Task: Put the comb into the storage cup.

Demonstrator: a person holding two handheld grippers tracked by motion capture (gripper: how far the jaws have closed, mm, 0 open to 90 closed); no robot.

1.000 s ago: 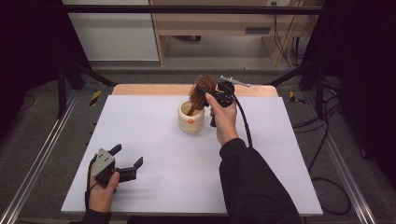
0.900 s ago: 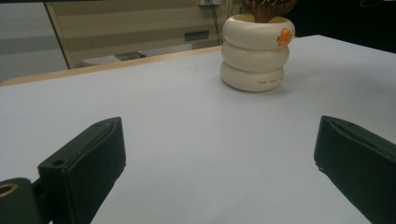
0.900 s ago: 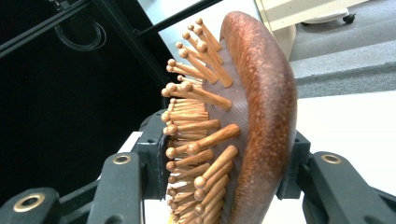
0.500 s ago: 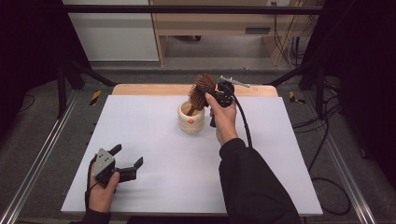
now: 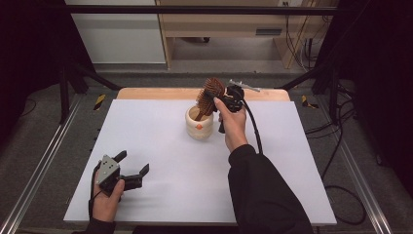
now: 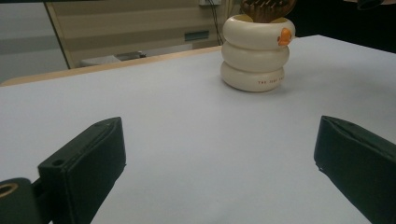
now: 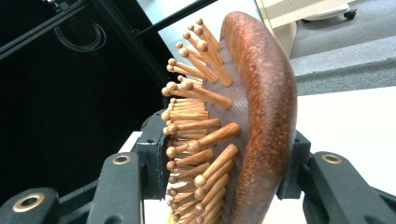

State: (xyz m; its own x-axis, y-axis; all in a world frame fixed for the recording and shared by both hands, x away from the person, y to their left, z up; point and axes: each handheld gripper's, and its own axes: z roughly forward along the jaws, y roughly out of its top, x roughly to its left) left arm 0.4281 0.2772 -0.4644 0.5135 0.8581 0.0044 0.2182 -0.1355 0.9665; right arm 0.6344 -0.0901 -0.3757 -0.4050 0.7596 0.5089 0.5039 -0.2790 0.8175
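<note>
A cream ribbed cup (image 5: 199, 123) with a small orange mark stands on the white table toward the back; it also shows in the left gripper view (image 6: 257, 51). A brown wooden hairbrush (image 5: 210, 97) leans with its handle down in the cup. My right gripper (image 5: 220, 99) is shut on the brush head; in the right gripper view its jaws press the brush (image 7: 261, 121) from both sides, pegs toward the left jaw. My left gripper (image 5: 132, 168) rests at the front left of the table, open, with nothing between its fingers (image 6: 81, 163).
The white table (image 5: 160, 146) has a wooden strip (image 5: 160, 92) along its back edge. Metal rails (image 5: 44, 165) run along both sides. A black cable (image 5: 253, 129) trails from the right gripper over the forearm. Wooden furniture (image 5: 219, 29) stands behind the table.
</note>
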